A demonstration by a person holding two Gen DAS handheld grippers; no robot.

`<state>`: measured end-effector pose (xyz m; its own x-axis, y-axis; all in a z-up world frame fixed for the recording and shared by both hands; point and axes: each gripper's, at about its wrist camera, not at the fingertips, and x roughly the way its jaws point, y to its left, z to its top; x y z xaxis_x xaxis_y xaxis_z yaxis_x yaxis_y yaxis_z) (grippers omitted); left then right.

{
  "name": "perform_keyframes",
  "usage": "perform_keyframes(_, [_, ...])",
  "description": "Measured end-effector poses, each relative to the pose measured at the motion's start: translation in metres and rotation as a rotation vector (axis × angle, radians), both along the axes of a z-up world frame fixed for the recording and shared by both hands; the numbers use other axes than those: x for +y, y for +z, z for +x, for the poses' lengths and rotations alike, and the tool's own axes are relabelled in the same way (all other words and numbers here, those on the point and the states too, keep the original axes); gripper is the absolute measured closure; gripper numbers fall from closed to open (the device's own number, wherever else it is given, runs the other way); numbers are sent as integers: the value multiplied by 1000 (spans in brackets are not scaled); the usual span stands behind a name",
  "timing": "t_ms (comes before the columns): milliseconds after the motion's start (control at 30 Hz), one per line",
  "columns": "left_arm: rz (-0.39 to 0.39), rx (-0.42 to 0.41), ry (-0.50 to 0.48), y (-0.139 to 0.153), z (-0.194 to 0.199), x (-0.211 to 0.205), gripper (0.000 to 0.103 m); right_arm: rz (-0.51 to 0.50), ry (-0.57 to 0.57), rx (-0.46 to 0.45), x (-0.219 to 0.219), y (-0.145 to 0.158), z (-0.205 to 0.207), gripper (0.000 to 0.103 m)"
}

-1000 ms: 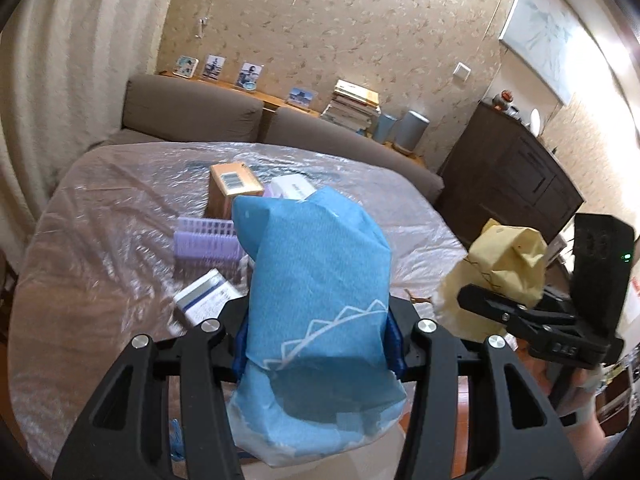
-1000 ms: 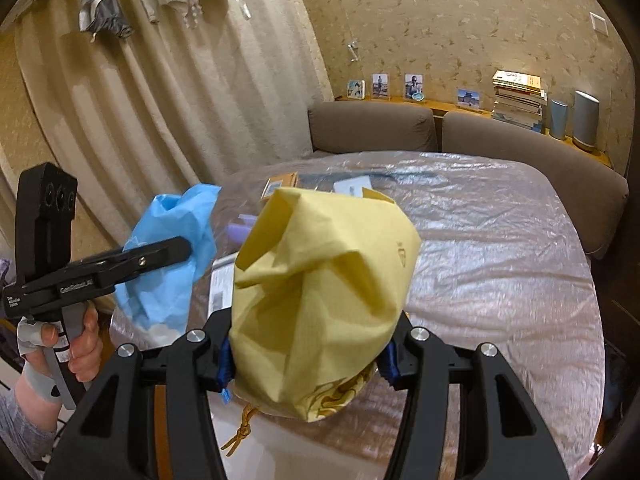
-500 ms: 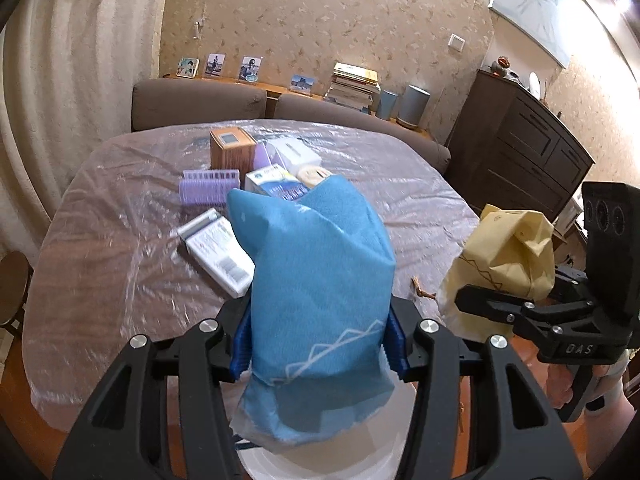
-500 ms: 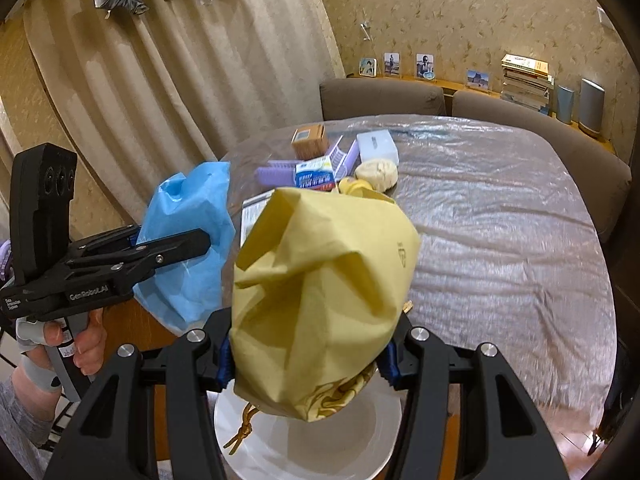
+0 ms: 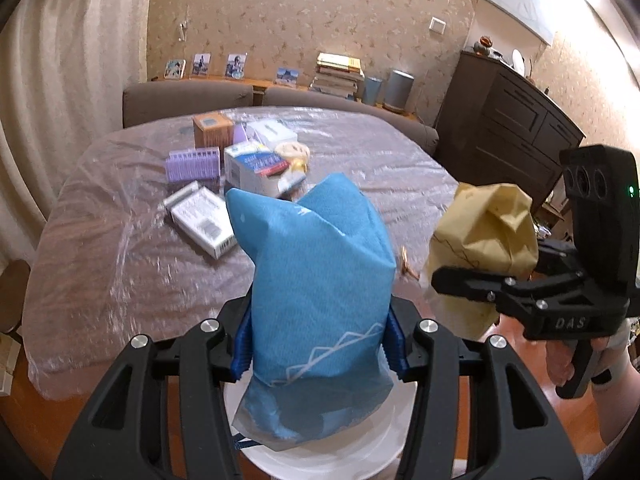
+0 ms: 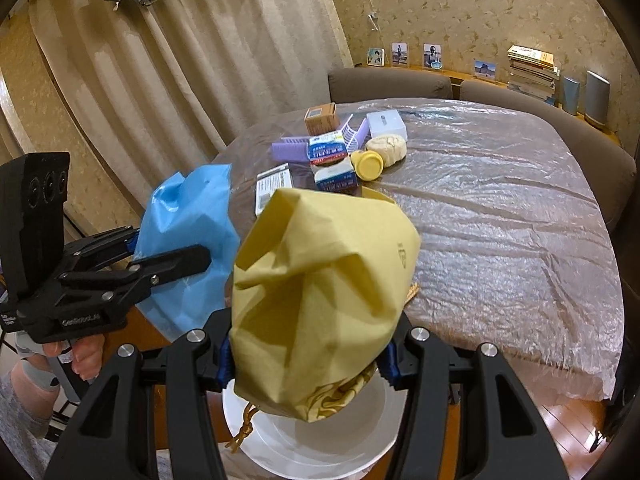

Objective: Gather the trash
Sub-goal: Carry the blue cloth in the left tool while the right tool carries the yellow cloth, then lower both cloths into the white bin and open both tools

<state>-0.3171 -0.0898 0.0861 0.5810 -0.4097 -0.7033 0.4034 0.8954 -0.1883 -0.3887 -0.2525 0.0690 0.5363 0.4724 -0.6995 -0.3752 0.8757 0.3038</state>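
We have drawn both tongs back off the bench (image 5: pixel 120 240): left tongs (image 5: pixel 318 344) clench the blue bag (image 5: pixel 316 280), right tongs (image 6: pixel 306 354) the yellow bag (image 6: pixel 320 292), white bin (image 6: pixel 280 440) now at six o'clock.

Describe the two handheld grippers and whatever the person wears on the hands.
Both grippers, left gripper and right gripper, are matte black angular frames with silver screw heads and blue ribbed pads. Each carries a black block with three round lenses; the right one shows a green light. White lettering marks their sides. Grey wrist straps are worn.
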Motion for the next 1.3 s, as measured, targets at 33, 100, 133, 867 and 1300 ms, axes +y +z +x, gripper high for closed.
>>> perform_keyframes(33, [3, 13, -3, -3, -4, 0, 51, -3, 2, 6, 0, -2, -2, 50])
perform_keyframes(100, [12, 31, -4, -8, -10, 0, 51, -7, 9, 27, 1, -9, -7, 50])
perform_keyframes(133, [17, 46, -3, -12, -13, 1, 51, -11, 11, 33, 1, -12, -9, 50])
perform_keyframes(867, [125, 190, -29, -85, -35, -12, 51, -174, 30, 170, 22, -89, -35, 50])
perform_keyframes(1300, [182, 216, -30, -114, -26, -15, 51, -189, -9, 203, 25, -114, -35, 50])
